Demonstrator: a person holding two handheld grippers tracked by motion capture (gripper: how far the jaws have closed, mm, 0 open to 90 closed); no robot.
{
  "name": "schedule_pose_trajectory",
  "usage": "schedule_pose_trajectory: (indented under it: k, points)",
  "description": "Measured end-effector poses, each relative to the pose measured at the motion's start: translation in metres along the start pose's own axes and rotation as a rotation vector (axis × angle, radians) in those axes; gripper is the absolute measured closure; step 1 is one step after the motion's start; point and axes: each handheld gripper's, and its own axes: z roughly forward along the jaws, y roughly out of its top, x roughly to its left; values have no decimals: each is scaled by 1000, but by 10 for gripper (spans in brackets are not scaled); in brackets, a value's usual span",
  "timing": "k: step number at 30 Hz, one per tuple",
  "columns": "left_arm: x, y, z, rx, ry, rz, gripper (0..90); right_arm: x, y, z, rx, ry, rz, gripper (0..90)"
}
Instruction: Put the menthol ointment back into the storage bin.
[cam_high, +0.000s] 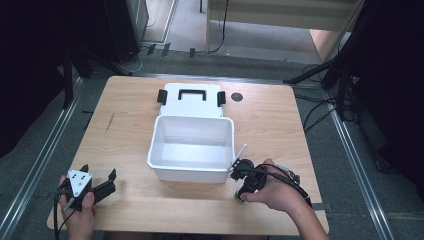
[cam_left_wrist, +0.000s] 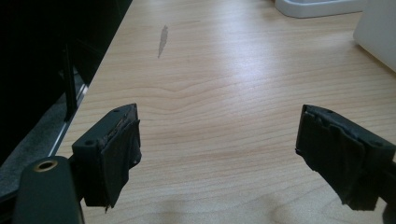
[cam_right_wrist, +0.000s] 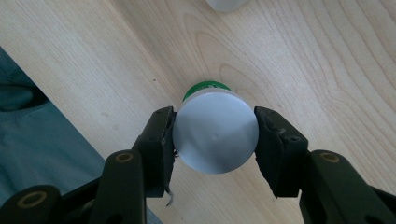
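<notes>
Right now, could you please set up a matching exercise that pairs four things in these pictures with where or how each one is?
Things:
1. white bin
2. white lid
3. green container
4. left gripper

States:
A. jaws apart over bare wood, holding nothing
B. lies flat on the far side of the table, black handle up
C. stands open in the middle of the table
D. clamped between the right gripper's two jaws, near the table's front edge

Pairs: 1-C, 2-B, 3-D, 4-A
</notes>
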Motion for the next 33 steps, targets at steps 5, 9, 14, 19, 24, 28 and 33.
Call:
schedule_pose_trajectory:
  k: [5,9,14,19,24,28,33]
  points:
    - [0,0,0,2,-1,0,146,-1,-1,-5,0,0,-3,517]
    - [0,0,0,1,-1,-2,146,-2,-1,-11,-2,5,5,517]
    - [0,0,1,2,-2,-1,147,-3,-1,-19,-6,10,7,517]
    - [0,0,1,3,-3,-1,146,-4,-2,-25,-5,15,5,517]
    - [0,0,1,6,-3,-1,146,-6,-1,-37,-5,14,3,517]
    - [0,0,1,6,-4,-3,146,-7,-1,-43,-10,9,3,517]
    - [0,0,1,7,-5,-4,146,-9,1,-53,-3,12,-2,517]
